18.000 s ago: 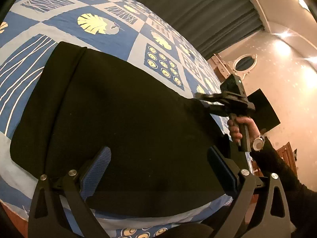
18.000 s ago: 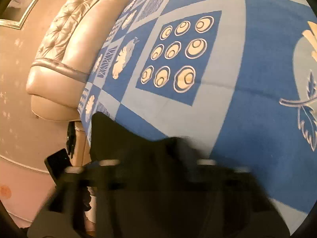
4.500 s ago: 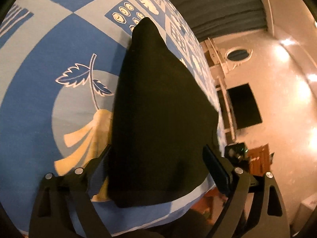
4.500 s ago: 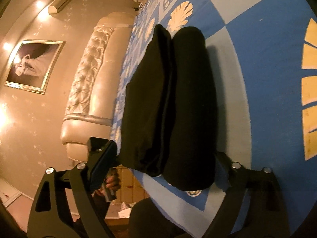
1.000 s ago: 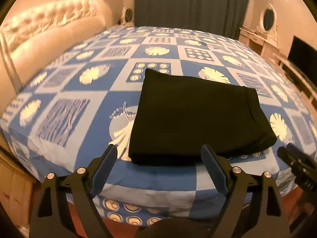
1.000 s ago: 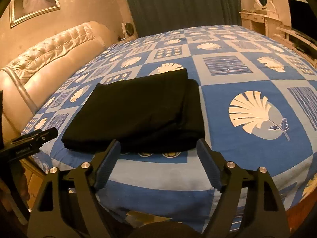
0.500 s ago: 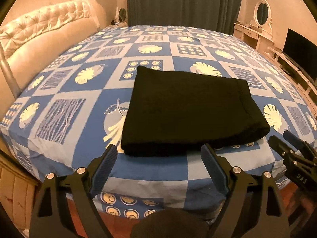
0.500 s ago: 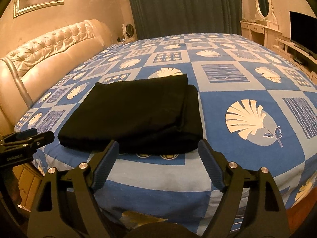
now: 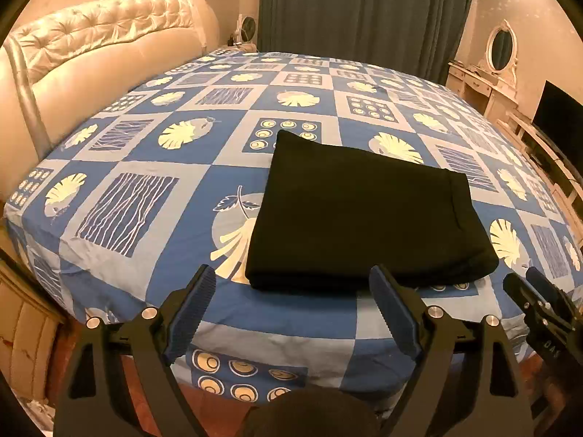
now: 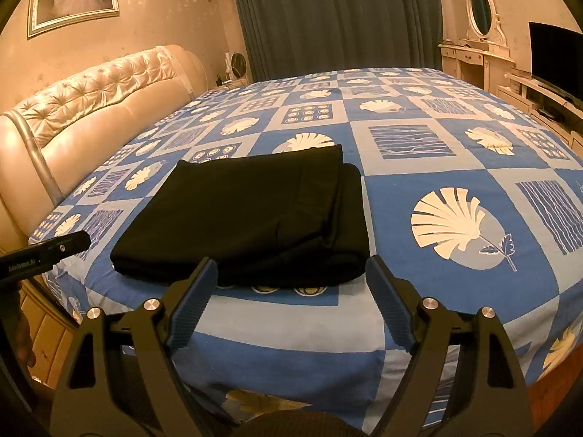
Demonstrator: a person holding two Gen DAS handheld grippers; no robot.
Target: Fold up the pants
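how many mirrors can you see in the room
1: an oval mirror on the white dresser against the far right wall, beside the dark curtain. Others could be outside the views.

Left wrist view. Black pants [image 9: 360,215], folded into a flat, roughly rectangular stack, lie on the blue patterned bedspread [image 9: 175,167] near the bed's near edge, right of its middle; a stitched band runs along the stack's right side. The left gripper [image 9: 291,309] hangs over the near edge, jaws wide apart with nothing between them, blue fingertips [image 9: 191,309] just short of the stack's near edge. The right gripper [image 9: 537,300] appears at the near right corner; its jaw state cannot be told. A tufted cream headboard [image 9: 98,58] borders the left edge, dark curtains [image 9: 364,11] the far edge.
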